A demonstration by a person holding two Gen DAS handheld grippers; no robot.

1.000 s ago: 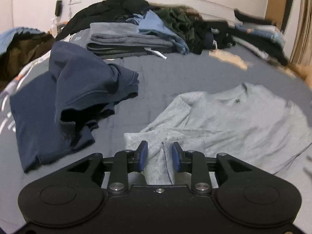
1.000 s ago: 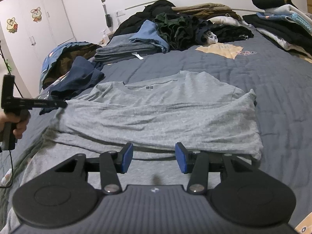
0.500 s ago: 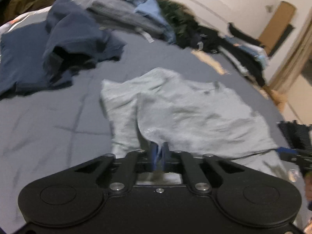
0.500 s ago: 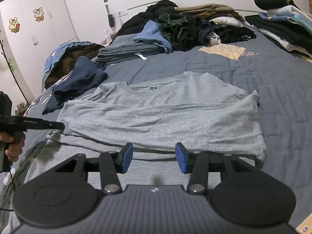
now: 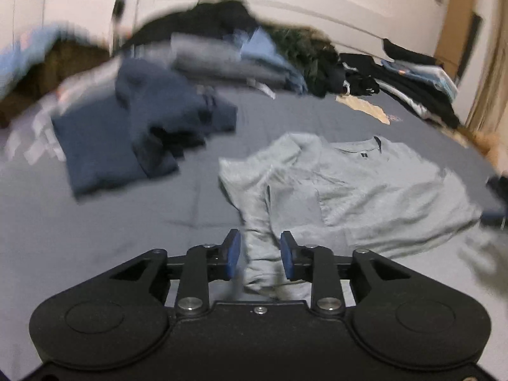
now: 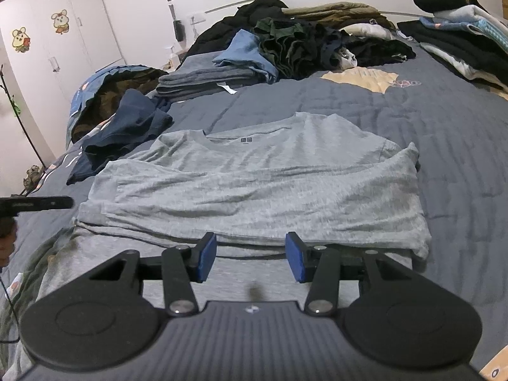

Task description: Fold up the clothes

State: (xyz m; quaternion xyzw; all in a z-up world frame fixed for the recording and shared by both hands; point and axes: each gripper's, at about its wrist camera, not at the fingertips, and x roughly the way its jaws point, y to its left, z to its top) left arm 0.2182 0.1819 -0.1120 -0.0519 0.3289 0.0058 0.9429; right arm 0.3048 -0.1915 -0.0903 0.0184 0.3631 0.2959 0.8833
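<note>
Bedroom, grey-blue bed [image 6: 444, 146] as work surface, unsorted clothes pile [image 6: 301, 41] along the headboard, well beyond both sets of jaws.

Grey T-shirt [image 6: 254, 190] flat mid-bed, collar toward the headboard, lower part doubled up over the chest; folded edge right ahead of the right gripper [image 6: 250, 262]. Likely laid out this way to give a straight edge for the following fold.

Left gripper [image 5: 259, 255]: jaws apart, a bunched strip of the shirt's side or sleeve lying between the blue pads [image 5: 233, 254], not clamped. Cloth slack on the bed, so either just let go or lined up for a pinch; can't say which. Left view motion-blurred.

Right gripper: jaws apart, nothing between them, hovering just short of the fold line, fabric underneath. Probably waiting for the opposite side to be settled.

Navy garment [image 6: 127, 127] crumpled left of the shirt, near but not touching as far as visible; looks like it's queued. Folded grey stack [image 6: 203, 82] further out from the jaws, near the pile, probably done items.

Stage estimate: halfway through the shirt, one fold in, side tuck pending.
</note>
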